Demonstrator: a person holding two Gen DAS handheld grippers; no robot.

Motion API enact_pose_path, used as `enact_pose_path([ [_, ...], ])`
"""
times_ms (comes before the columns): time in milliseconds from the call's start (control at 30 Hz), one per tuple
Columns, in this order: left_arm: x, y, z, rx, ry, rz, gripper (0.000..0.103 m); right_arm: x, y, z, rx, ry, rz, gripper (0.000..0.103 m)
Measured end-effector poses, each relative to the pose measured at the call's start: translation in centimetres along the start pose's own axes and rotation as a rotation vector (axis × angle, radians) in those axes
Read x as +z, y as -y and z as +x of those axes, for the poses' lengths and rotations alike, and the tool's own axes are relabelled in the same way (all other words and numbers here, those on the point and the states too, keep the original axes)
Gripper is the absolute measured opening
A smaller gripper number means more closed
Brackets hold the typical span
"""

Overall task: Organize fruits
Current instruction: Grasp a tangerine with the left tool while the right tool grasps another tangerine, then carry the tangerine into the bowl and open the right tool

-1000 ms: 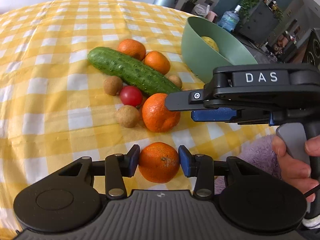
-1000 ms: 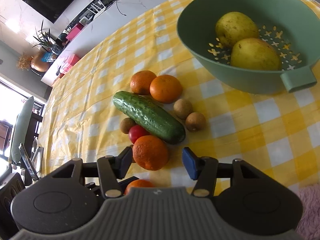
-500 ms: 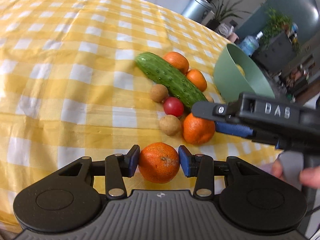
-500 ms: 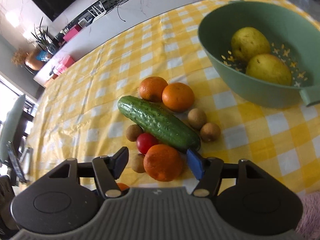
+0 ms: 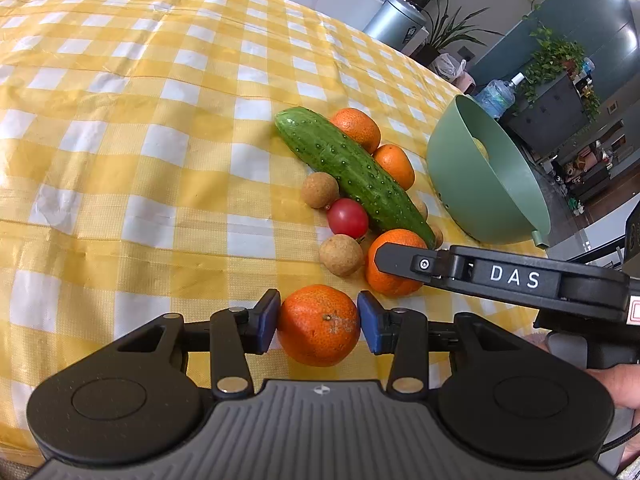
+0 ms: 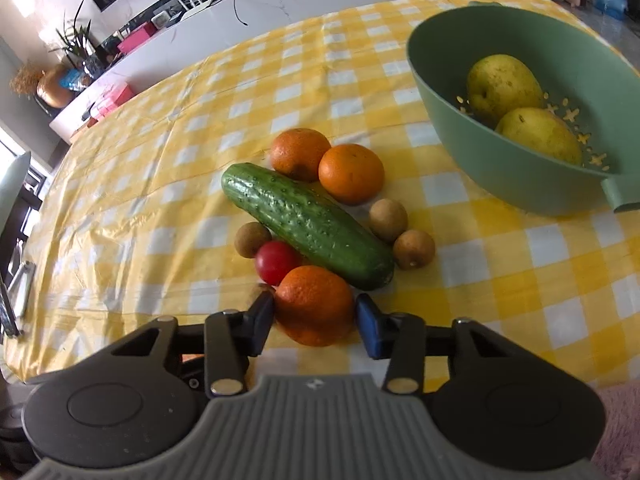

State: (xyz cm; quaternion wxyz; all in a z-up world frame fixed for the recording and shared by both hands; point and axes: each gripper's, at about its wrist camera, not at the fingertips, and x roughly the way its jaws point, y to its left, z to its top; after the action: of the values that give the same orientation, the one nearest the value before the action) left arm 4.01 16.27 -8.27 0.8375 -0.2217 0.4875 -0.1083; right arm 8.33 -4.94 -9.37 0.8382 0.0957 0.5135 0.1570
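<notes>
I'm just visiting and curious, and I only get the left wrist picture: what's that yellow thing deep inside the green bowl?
Observer: Two yellowish pears lie in the green bowl.
Operator: And that black tool coming in from the right, what is it doing?
Observer: That right gripper is closing its jaws, with the near orange between them.
Operator: Anything tucked behind the cucumber?
Observer: Two small brown fruits sit on the bowl side of the cucumber.
</notes>
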Motion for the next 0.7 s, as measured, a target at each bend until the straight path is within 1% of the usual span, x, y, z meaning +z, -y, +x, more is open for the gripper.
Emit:
enact_pose_path([
  [67, 0.0, 0.1, 0.0, 0.004, 0.002, 0.000, 0.048, -0.1, 0.0, 0.0, 0.011, -0.002, 0.004, 0.041],
  [133, 0.0, 0.0, -0.1, 0.004, 0.004, -0.032, 0.048, -0.1, 0.3, -0.1, 0.037, -0.005, 0.022, 0.041],
  [300, -0.2, 0.2, -0.5, 0.017, 0.010, -0.038, 0.048, 0.1, 0.4, -1.5, 0.089, 0.032, 0.033, 0.041],
  [533, -0.2, 2.4, -1.9, -0.019, 0.041, 0.018, 0.048, 0.9, 1.1, -4.1, 0.180, 0.091, 0.045, 0.041],
  [700, 0.4, 4.7, -2.8, -0.024, 0.070, 0.068, 0.048, 1.6, 3.6, -5.5, 0.248, 0.128, 0.107, 0.041],
])
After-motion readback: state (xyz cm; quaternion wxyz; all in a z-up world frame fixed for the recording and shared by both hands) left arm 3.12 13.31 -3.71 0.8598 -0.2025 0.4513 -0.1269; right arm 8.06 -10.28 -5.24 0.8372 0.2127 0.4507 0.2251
